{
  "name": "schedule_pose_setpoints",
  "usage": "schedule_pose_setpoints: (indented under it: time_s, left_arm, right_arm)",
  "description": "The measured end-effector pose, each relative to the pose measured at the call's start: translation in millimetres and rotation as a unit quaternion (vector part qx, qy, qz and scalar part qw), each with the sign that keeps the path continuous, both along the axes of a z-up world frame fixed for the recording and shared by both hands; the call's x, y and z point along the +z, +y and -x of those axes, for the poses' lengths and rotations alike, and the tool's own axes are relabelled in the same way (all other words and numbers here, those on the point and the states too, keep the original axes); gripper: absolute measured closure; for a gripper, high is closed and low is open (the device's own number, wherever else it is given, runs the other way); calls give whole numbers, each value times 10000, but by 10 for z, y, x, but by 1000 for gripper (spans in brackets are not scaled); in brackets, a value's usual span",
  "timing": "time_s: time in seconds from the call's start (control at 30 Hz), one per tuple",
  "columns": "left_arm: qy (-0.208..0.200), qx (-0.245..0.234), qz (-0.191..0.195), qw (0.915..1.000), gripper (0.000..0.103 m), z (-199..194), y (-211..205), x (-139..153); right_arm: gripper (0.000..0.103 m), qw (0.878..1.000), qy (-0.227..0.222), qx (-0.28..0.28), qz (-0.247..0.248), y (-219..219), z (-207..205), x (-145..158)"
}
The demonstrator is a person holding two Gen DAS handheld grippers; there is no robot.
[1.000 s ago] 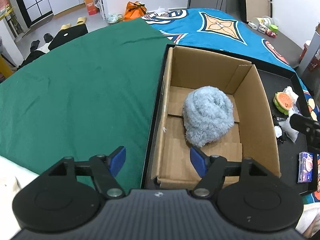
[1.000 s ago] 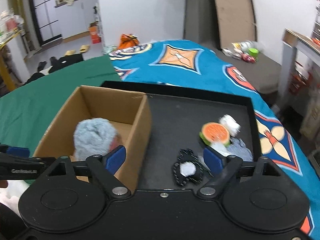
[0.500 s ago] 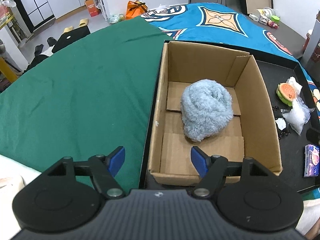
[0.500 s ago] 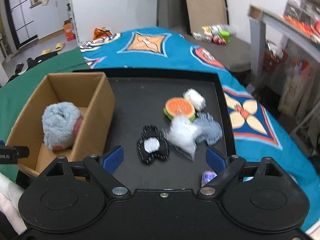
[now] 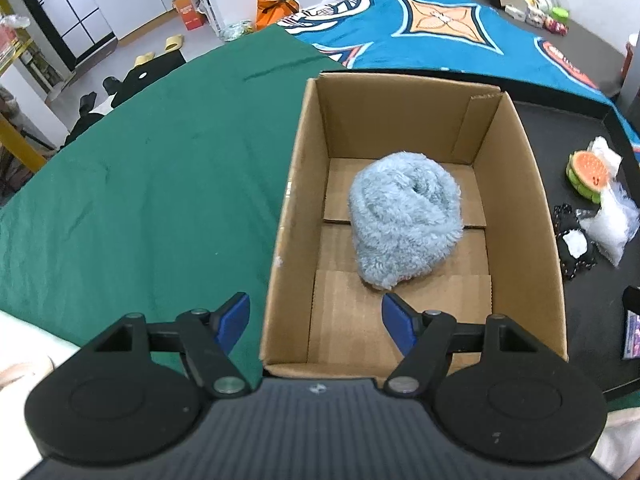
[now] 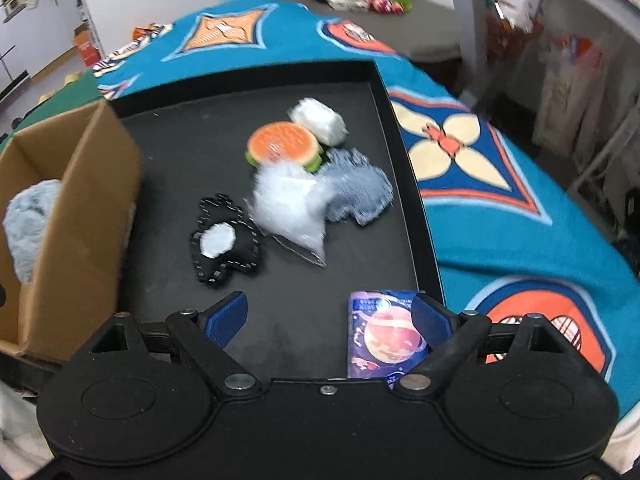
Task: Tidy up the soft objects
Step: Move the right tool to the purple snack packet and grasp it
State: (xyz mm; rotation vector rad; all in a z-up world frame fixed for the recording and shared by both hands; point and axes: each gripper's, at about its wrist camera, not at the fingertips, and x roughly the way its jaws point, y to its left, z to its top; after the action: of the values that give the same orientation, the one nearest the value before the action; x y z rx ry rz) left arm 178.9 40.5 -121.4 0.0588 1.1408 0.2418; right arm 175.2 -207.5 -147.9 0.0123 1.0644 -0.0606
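A fluffy grey-blue plush (image 5: 406,222) lies inside an open cardboard box (image 5: 400,120); both also show at the left of the right wrist view, the plush (image 6: 28,220) and the box (image 6: 86,200). My left gripper (image 5: 316,322) is open and empty over the box's near edge. My right gripper (image 6: 326,320) is open and empty above the black tray (image 6: 296,320). On the tray lie a black pouch with a white patch (image 6: 224,240), a clear plastic bag (image 6: 290,208), an orange burger-shaped toy (image 6: 284,146), a white bundle (image 6: 318,120) and a grey-blue knit piece (image 6: 358,190).
A purple tissue packet (image 6: 386,336) lies at the tray's near right corner by my right finger. A green cloth (image 5: 140,184) covers the table left of the box; a blue patterned cloth (image 6: 500,208) lies to the right. Shelving stands at the far right.
My right gripper has swung right, away from the box and over the tray's soft items. My left gripper has pulled back slightly over the box. Both stay open.
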Motion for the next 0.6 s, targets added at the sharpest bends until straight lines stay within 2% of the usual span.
schedule_pose_setpoints:
  time_s: [0.4,0.6]
  left_arm:
    - [260,17,-413,9988,31,-108,-160,-143]
    - [294,121,-396,9987,31,-139,-162,-166]
  right_arm:
    - [16,9987,426,-279,-9,-174,-96,-325]
    - [17,9985,485,-234,5,-164,-171,-379]
